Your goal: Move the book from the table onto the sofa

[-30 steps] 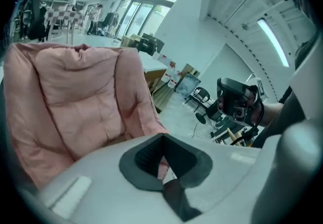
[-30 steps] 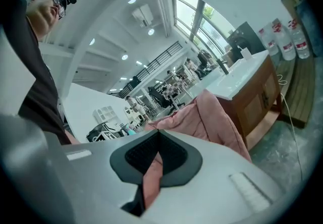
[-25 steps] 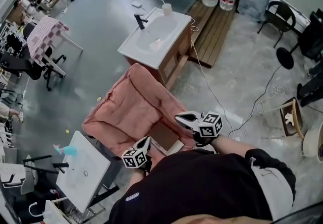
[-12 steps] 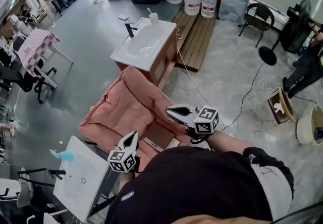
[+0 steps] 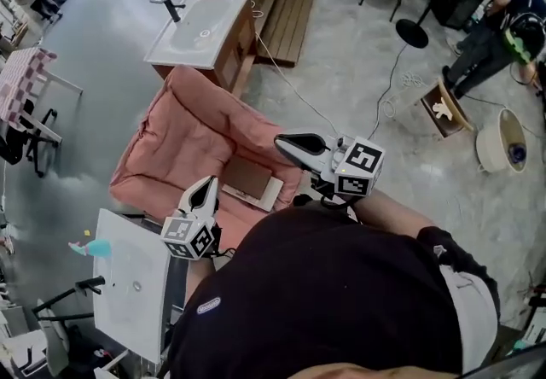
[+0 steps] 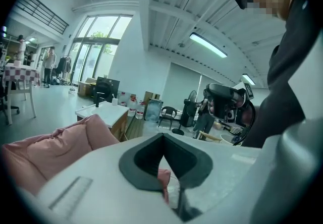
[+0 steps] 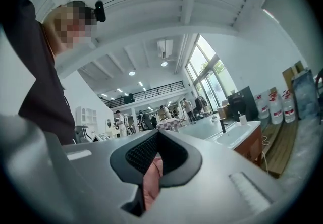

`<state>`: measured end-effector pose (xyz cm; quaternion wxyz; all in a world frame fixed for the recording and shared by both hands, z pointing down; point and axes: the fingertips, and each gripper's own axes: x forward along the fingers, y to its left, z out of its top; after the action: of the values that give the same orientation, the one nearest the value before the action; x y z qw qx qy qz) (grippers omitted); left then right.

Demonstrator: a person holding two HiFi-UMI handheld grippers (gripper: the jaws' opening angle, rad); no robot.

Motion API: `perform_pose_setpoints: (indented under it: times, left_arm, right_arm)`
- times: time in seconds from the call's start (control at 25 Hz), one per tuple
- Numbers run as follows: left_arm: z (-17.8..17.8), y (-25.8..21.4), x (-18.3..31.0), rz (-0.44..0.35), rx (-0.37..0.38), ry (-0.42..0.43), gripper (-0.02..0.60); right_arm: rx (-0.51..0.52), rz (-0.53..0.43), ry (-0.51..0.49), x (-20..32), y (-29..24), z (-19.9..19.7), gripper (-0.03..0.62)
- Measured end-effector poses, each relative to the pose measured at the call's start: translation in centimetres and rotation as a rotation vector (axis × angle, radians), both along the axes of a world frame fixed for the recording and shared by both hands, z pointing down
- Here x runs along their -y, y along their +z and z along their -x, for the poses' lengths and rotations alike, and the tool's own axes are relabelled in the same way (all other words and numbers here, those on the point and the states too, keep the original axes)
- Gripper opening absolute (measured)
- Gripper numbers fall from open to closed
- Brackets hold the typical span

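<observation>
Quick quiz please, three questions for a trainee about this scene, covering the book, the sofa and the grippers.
1. True or false: the book lies on the pink sofa.
2. What does the right gripper hold? A: the book. B: nothing, its jaws are together. C: a cup.
3. In the head view, which white fixture stands just past the sofa's far end?

Key: 1 true. 2 B. 3 the sink unit.
</observation>
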<state>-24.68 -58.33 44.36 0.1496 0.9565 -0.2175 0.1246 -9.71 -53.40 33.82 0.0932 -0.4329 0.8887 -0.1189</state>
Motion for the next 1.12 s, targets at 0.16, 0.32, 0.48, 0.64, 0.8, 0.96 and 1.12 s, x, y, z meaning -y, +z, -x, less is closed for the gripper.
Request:
perform_pose_setpoints:
  times: [0.16,0.32,0.48,0.64,0.8,0.96,1.12]
  left_arm:
    - [-2.1,-1.3,-1.7,-0.025,-0.018,0.083,0.0]
    - [-4.5,-3.1,-3.4,-0.061,-0.027,0.149,0.0]
    - [-7.5,-3.5,-4.3,-0.091,-0.002,0.195,0.0]
    - [-11.4,-2.5,-5.2,-0.074,0.024,0.227,0.0]
    - [-17.6,-3.1,-7.7,-0.074,0.003,0.288,0.0]
    - [-24.0,-4.7,-10.5,-0.118,-0.035,0.397,0.0]
    - [-27.6,-4.5,-12.5,-0.14,-0.04,0.457,0.0]
  right_arm:
    - [-0.027,-0.017,0.071,-2.6,-0.8,-1.1,0.029]
    - [-0.022,-0.048,0.112,-3.9,-1.9,-2.8,0.029]
    - [-0.022,-0.088,0.153,-5.1,-2.2,-6.1,0.029]
    - [0.002,-0.153,0.216,-7.4,-2.8,-10.9,0.028]
    - [-0.021,-0.145,0.272,-10.4,-3.0,-16.5,0.028]
    - [-0.038,-0.122,0.34,-13.0,-2.7,-21.6,0.028]
    - [-0.035,-0.087,0.39,-14.7,-1.2,-25.1,0.028]
